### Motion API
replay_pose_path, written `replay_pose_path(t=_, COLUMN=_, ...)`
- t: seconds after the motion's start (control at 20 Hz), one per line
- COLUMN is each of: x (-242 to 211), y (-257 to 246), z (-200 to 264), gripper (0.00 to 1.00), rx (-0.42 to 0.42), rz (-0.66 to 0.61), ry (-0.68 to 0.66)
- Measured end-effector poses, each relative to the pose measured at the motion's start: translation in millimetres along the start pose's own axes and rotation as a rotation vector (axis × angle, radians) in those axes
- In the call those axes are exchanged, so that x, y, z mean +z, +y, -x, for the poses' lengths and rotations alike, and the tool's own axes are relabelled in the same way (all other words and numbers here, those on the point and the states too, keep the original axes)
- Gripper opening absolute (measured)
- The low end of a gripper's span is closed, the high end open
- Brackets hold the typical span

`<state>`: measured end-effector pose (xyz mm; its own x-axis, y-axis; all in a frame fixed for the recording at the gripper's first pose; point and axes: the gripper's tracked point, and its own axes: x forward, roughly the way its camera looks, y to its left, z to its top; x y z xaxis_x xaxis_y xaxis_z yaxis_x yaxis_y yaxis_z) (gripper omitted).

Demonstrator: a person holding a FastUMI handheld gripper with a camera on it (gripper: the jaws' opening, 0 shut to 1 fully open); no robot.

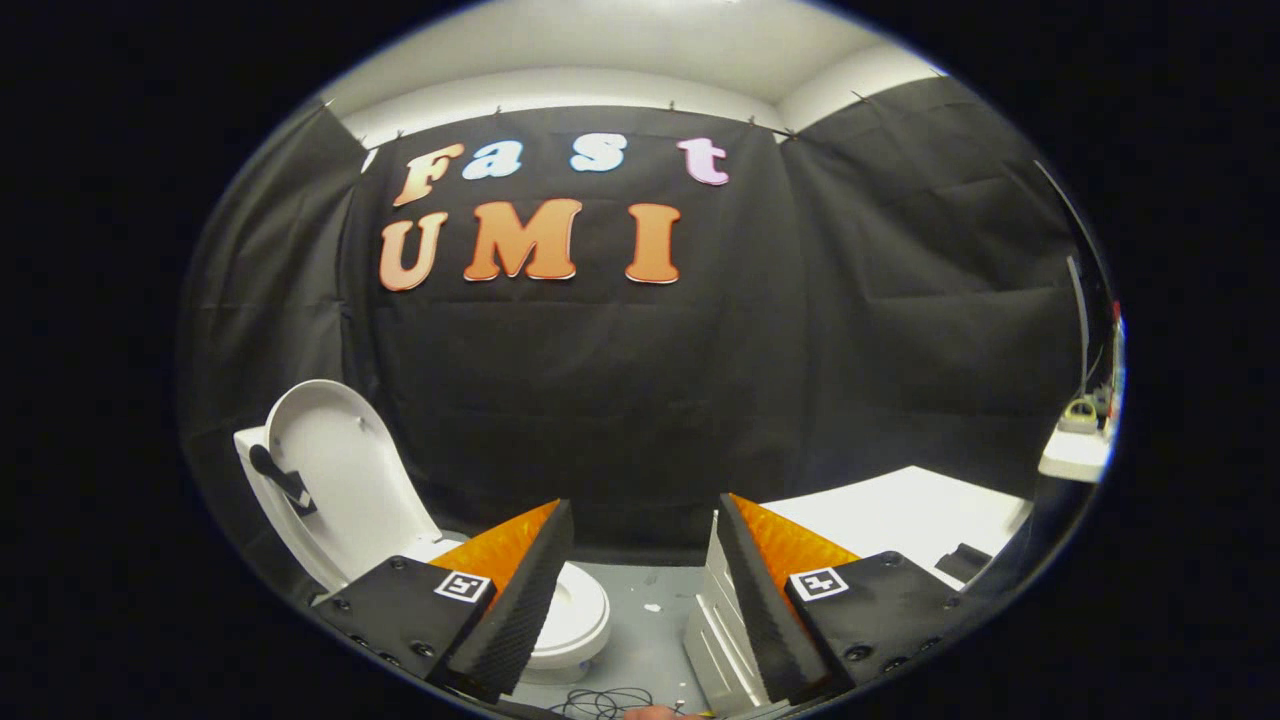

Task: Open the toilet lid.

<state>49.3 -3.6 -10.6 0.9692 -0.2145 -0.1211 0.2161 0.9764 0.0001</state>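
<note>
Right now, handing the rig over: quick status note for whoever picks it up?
Gripper: fingers open, holding nothing, raised and apart from the toilet.
White plastic toilet lid: already up, standing open and leaning back, with a dark handle piece on it.
White toilet seat ring: down on the bowl, partly hidden behind one finger.
White cabinet: on the grey floor beside the other finger.
Black cable: coiled on the floor, just under the fingers.
Done: lid looks open. Left: probably nothing; confirm it stays up.
</note>
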Motion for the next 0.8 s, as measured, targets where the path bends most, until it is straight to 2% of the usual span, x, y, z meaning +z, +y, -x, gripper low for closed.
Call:
replay_pose_path(t=0.3, x=-11, y=-45, z=-4, gripper=0.93, rx=-0.125, rz=-0.012, ry=-0.015)
replay_pose_path(t=0.8, x=-11, y=-26, z=-5, gripper=0.95, rx=-0.083, rz=0.066, ry=-0.035)
